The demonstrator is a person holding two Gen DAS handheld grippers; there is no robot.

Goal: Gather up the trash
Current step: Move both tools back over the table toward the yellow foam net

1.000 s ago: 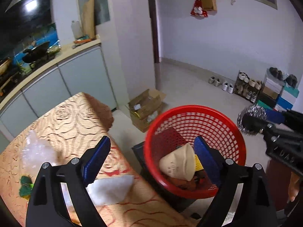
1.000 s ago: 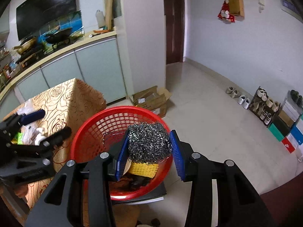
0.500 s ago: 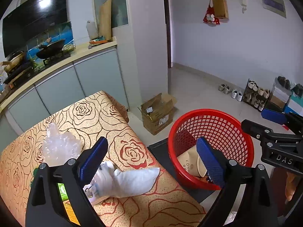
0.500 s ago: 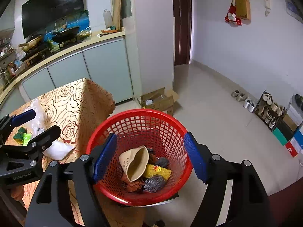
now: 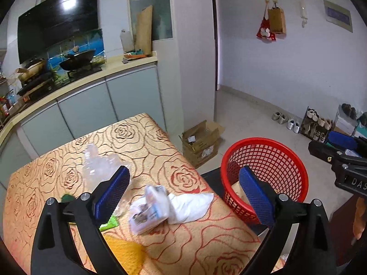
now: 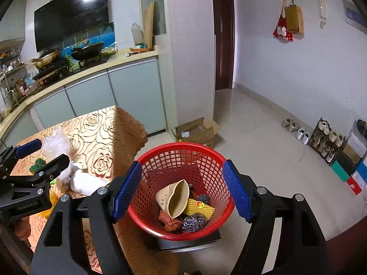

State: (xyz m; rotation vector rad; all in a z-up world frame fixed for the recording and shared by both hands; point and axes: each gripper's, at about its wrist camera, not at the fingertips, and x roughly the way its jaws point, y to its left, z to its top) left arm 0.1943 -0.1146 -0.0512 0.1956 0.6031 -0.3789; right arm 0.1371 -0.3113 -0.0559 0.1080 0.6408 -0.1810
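While the left tongs gape wide and empty over the tabletop, five scraps lie there, one a white tissue; right tongs, just opened, nothing gripped, frame one red basket with one steel scourer.

Left gripper fingers spread wide, nothing between the pads, above rose-patterned desk carrying crumpled white wrapper, clear plastic, green scrap, yellow net; red basket on floor beside desk edge.
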